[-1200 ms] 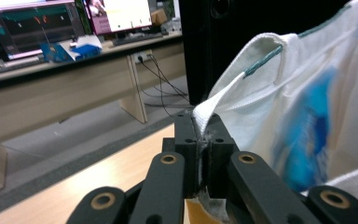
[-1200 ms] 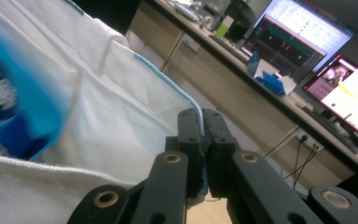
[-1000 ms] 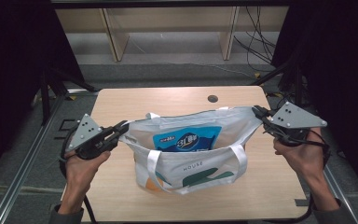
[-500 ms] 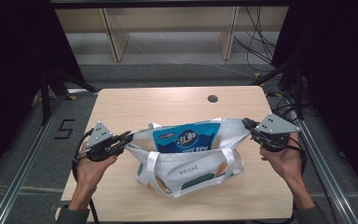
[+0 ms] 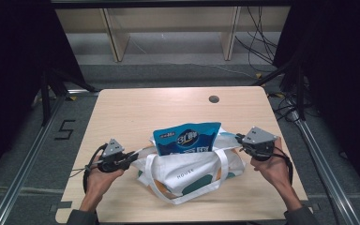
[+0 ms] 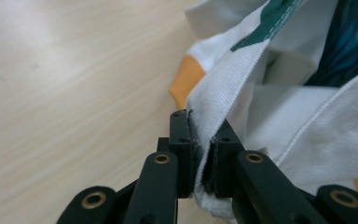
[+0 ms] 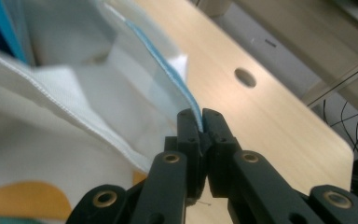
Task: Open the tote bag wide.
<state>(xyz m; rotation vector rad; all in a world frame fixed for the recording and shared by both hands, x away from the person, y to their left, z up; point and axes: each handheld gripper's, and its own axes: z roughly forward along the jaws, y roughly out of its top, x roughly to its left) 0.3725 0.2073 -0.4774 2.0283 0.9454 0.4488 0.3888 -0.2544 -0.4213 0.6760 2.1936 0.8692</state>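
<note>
— So, where does the tote bag (image 5: 190,176) sit?
— On the near half of the table (image 5: 136,108), slumped between both hands; a blue packet (image 5: 186,138) stands up out of its mouth, leaning toward the far side.
— And the left gripper (image 5: 132,157)?
— Low at the bag's left end; its jaws have just been easing apart a little, yet in the left gripper view the pads still pinch the white hem (image 6: 223,88) between them.
— The right gripper (image 5: 238,139)?
— At the bag's right end, near the table's right edge; its jaws stand almost closed, clamped on a thin blue-trimmed fabric edge (image 7: 168,70); a round hole (image 7: 245,77) in the tabletop lies beyond.
</note>
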